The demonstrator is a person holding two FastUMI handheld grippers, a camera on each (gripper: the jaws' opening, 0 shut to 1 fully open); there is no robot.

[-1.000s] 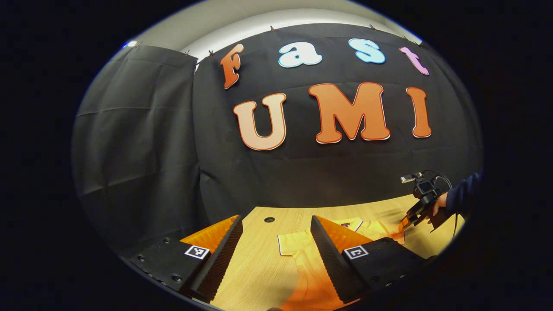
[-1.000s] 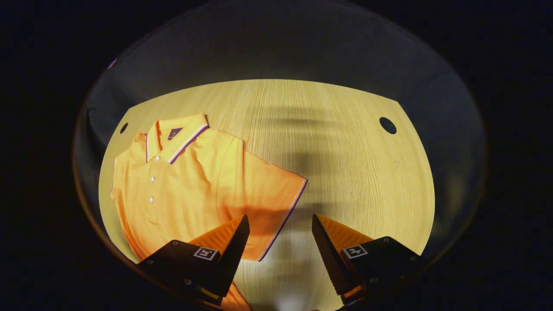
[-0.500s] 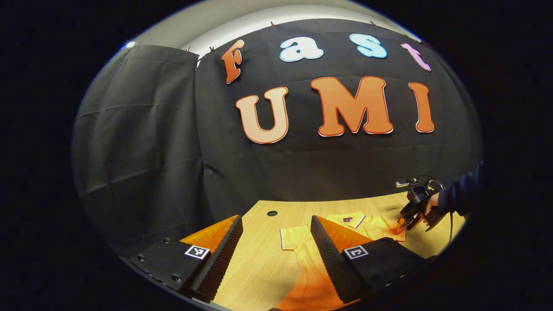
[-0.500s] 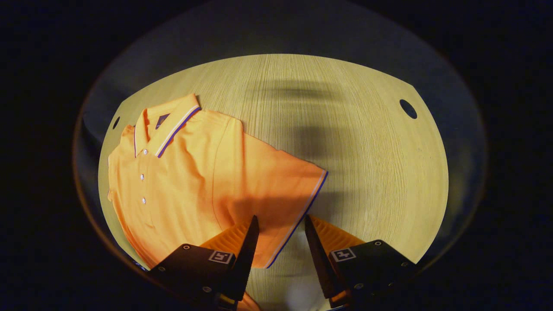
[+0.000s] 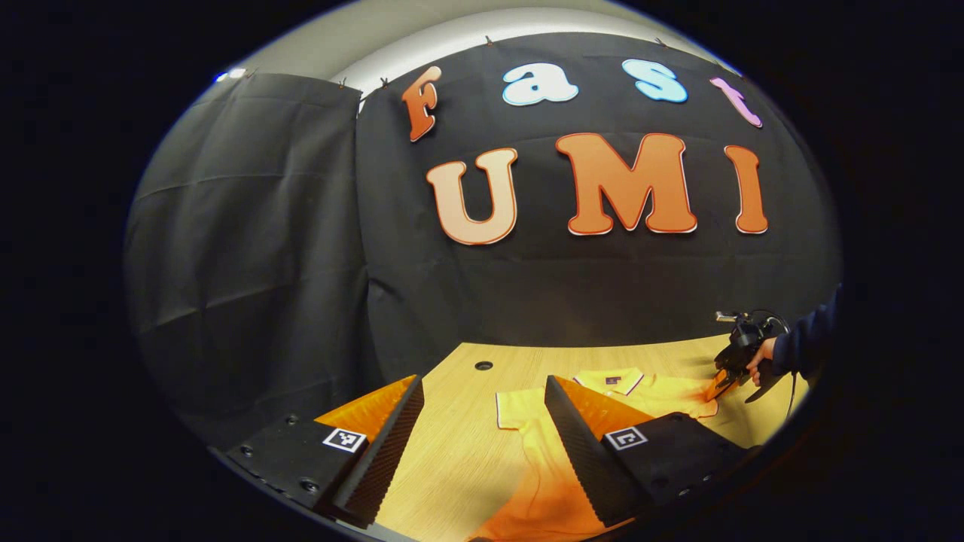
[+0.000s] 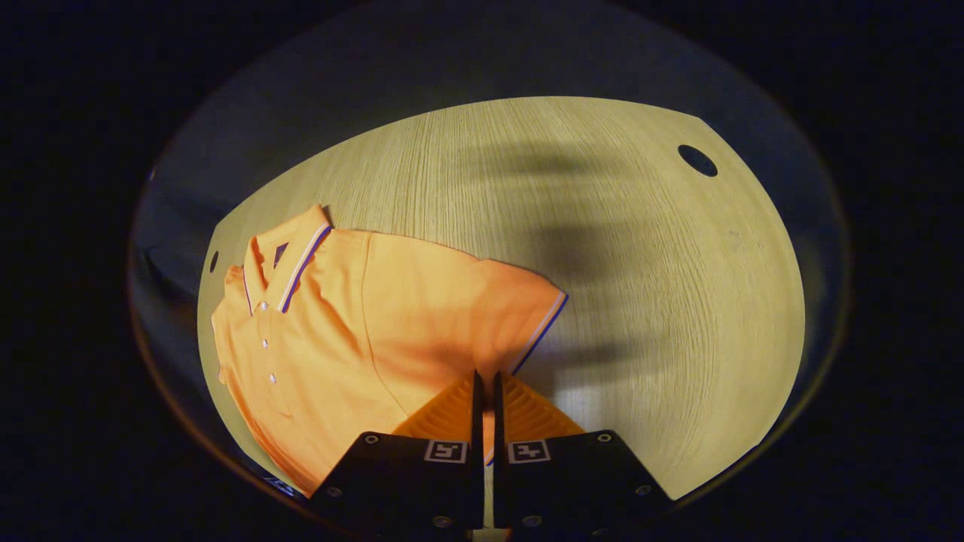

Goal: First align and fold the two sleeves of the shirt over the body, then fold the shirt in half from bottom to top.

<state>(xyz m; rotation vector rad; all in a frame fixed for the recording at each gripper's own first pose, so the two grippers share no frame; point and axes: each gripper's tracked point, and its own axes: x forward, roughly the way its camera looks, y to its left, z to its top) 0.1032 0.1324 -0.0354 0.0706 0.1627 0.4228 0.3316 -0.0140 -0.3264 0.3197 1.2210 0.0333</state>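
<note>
Right gripper view — right gripper (image 6: 486, 388) pinches sleeve (image 6: 482, 316).

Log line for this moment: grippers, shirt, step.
right gripper: shut on sleeve hem | left gripper: open, above table | shirt: flat, unfolded | step: first sleeve fold starting

Left gripper view: low over the tabletop (image 5: 452, 452), facing nearly level toward the booth wall, shirt (image 5: 542, 459) close below. Right gripper view: above the tabletop (image 6: 640, 301), looking steeply down, close to the shirt (image 6: 376, 316). Both share shirt and tabletop.
</note>
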